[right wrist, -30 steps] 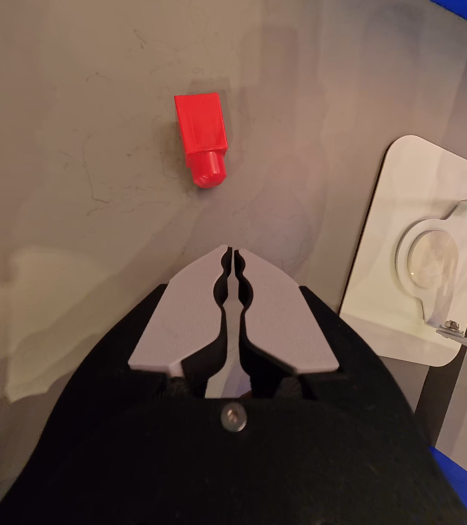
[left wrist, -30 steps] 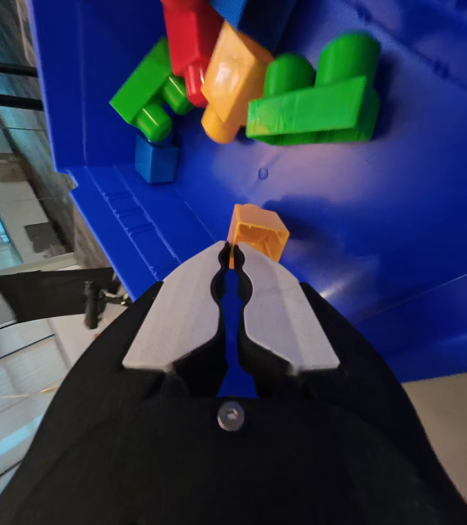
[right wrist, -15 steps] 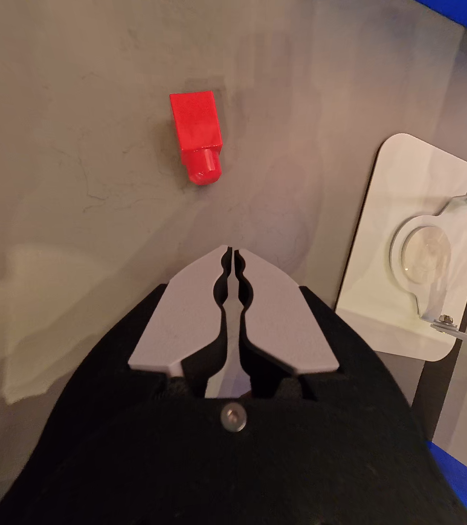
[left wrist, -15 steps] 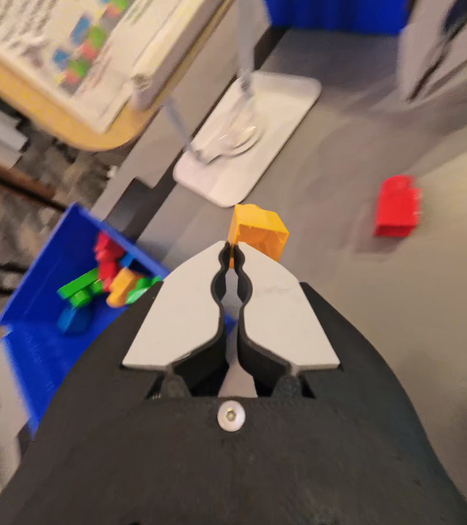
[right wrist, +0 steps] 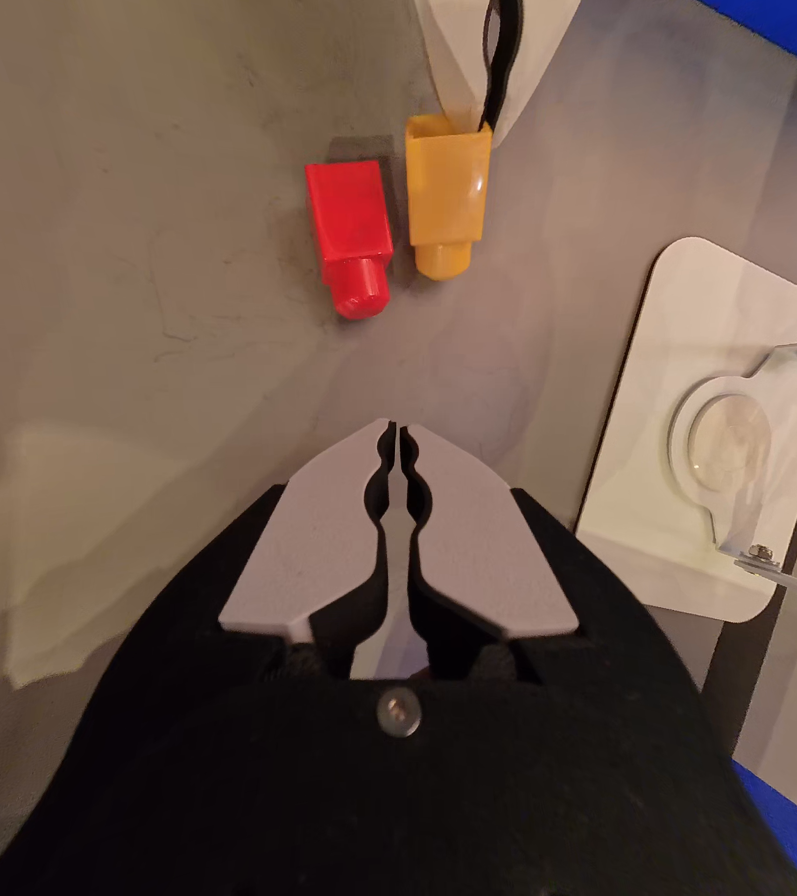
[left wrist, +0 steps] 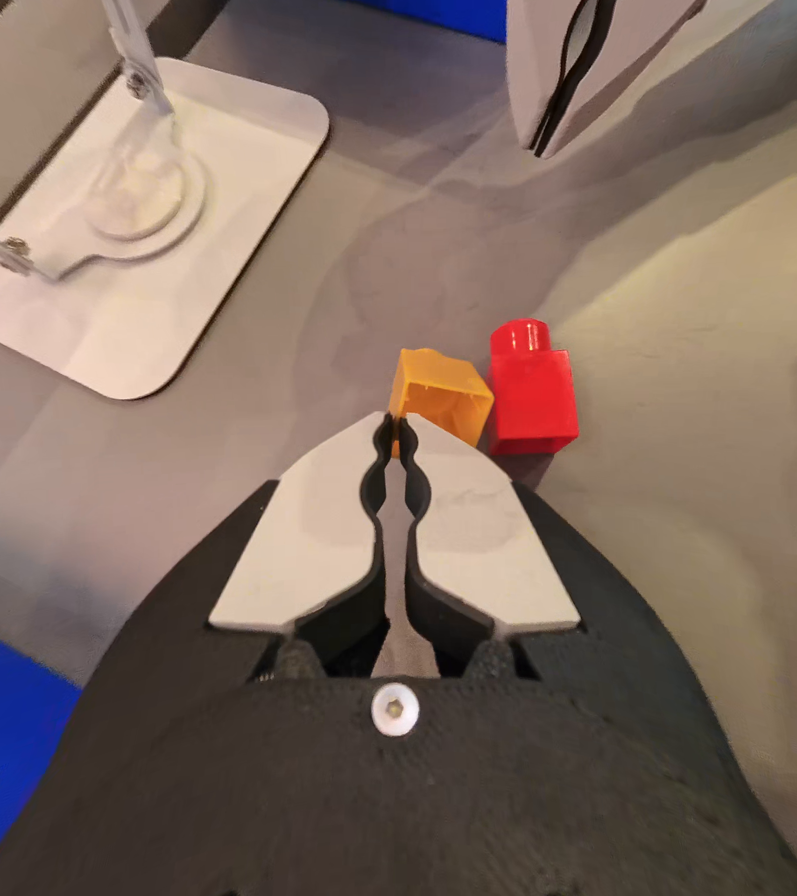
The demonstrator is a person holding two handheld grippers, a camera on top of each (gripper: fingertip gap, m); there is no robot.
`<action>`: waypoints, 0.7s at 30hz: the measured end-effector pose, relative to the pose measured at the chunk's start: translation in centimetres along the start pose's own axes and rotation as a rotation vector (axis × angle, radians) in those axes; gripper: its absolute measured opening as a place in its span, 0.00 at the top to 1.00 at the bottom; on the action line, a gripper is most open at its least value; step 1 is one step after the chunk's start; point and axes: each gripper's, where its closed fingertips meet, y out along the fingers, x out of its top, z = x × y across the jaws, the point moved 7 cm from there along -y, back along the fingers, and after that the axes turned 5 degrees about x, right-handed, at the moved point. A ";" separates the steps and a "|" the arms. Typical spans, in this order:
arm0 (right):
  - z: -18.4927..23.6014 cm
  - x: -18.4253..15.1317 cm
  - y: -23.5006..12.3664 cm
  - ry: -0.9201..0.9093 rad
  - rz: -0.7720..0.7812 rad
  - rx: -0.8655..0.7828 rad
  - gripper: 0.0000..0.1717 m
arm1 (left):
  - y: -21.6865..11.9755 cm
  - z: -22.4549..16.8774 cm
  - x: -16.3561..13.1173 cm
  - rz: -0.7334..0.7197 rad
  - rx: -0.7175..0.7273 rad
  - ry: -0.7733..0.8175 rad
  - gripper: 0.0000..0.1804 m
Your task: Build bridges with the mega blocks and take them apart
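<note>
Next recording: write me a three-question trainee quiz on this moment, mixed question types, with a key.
1. Multiple choice: which block does the left gripper hold? A) the red block B) the orange block C) a green block
2. True or false: the red block lies on its side on the grey table, beside the orange block.
3. Fill in: the right gripper is shut and holds ____.

Key:
1. B; the pads pinch one wall of the hollow orange block.
2. True
3. Nothing; its tips hang short of both blocks.
</note>
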 end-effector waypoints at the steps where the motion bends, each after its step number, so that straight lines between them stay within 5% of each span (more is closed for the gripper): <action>1: 0.0 0.0 0.1 0.001 0.001 0.004 0.99 | 0.3 -0.1 -0.3 0.002 -0.003 -0.004 0.99; 6: 0.0 -0.2 0.9 0.004 0.005 0.017 0.99 | 1.3 -0.5 -1.1 0.012 -0.024 -0.023 0.98; 11: -0.4 -0.2 1.4 0.017 -0.002 -0.003 0.99 | 0.4 -0.3 -1.7 -0.004 0.005 -0.051 0.87; 21: -1.6 1.3 1.5 0.029 -0.065 -0.306 1.00 | -9.6 2.5 0.4 -0.105 0.413 0.144 0.91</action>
